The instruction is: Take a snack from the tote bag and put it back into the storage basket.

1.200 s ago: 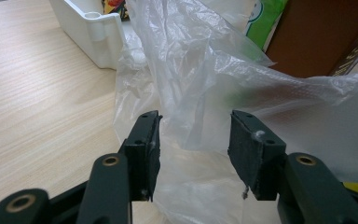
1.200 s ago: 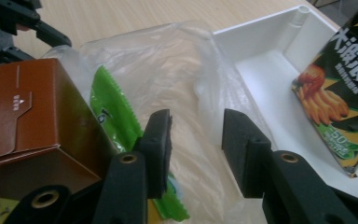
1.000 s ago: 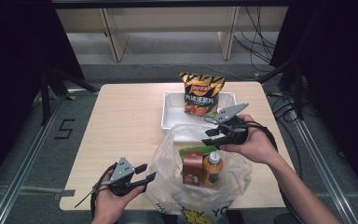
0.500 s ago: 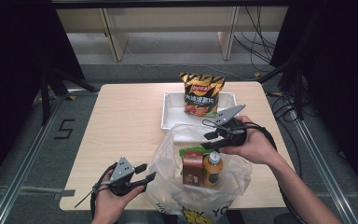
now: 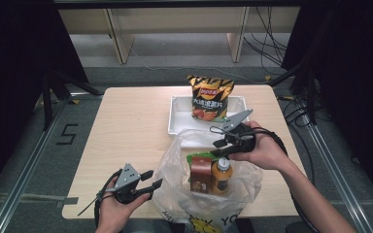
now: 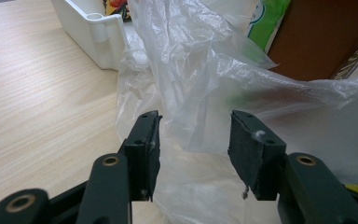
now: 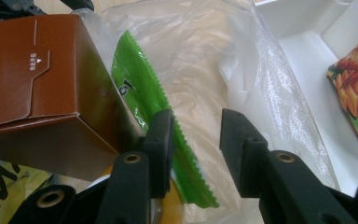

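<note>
One high forward-down view, two close jaw-level views, all sharing the plastic bag.

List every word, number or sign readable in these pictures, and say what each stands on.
"5": floor marking left of the table.
"13:49": date stamp on the brown carton, in the right gripper view; the small characters beside it are too small to read.
"YO": yellow print on the plastic bag, cut off.
Chip bag: Chinese characters and logo, too blurred to read.
Green packet: print partly hidden, unreadable.
</note>
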`<state>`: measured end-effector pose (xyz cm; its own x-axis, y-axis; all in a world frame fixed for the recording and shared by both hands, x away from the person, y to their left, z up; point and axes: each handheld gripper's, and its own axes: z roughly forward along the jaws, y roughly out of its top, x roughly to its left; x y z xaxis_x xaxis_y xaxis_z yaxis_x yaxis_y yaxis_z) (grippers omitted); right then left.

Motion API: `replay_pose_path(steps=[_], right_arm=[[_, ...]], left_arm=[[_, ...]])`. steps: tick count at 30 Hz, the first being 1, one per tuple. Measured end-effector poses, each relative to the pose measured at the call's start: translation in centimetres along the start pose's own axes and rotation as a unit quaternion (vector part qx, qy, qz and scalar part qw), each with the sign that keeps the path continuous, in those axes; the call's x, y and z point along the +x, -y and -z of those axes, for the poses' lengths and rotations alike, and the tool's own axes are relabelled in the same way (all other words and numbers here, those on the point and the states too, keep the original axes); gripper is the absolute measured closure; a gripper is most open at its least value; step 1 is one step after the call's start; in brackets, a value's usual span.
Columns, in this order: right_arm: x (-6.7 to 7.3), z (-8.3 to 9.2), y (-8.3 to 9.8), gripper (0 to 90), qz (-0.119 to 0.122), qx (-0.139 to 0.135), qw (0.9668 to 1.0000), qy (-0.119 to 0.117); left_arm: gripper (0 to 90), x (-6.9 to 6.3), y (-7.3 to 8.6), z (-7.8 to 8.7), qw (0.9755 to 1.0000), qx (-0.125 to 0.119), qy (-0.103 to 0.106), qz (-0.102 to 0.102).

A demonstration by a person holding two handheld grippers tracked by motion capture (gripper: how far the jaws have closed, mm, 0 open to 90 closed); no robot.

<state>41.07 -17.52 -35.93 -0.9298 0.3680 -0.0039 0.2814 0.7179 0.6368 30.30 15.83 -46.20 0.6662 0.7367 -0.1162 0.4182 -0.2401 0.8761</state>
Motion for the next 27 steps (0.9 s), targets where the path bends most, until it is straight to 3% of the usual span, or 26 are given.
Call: replay_pose_path(steps=[4, 12, 14, 16, 21, 23, 27], right_arm=[[-0.15, -0.10, -0.01, 66.2, 0.004, 0.010, 0.9999, -0.003], [-0.06, -0.38, -0.01, 68.6, 0.008, 0.023, 0.9996, -0.012], [-0.19, -0.52, -0.04, 68.7, 0.023, 0.022, 0.9993, -0.018], [-0.13, -0.49, -0.02, 68.9, 0.015, 0.026, 0.9994, -0.016], [-0.30, -0.65, 0.00, 71.2, 0.027, 0.031, 0.9988, -0.024], [-0.21, -0.61, 0.06, 73.2, 0.017, 0.038, 0.9988, -0.025], [-0.54, -0.77, 0.09, 78.6, 0.037, 0.041, 0.9979, -0.034]], left_arm=[[52.4, -0.08, 0.04, -0.01, 1.0000, -0.001, -0.001, 0.007], [52.4, 0.04, 0.00, 0.00, 1.0000, 0.000, 0.001, -0.002], [52.4, -0.03, 0.03, -0.01, 1.0000, -0.001, -0.002, 0.007], [52.4, -0.02, 0.03, 0.00, 1.0000, -0.001, -0.002, 0.006], [52.4, 0.02, 0.00, 0.00, 1.0000, 0.001, -0.001, -0.001], [52.4, 0.03, 0.00, 0.00, 1.0000, 0.001, -0.001, 0.000], [52.4, 0.06, 0.00, -0.01, 1.0000, 0.000, 0.000, -0.002]])
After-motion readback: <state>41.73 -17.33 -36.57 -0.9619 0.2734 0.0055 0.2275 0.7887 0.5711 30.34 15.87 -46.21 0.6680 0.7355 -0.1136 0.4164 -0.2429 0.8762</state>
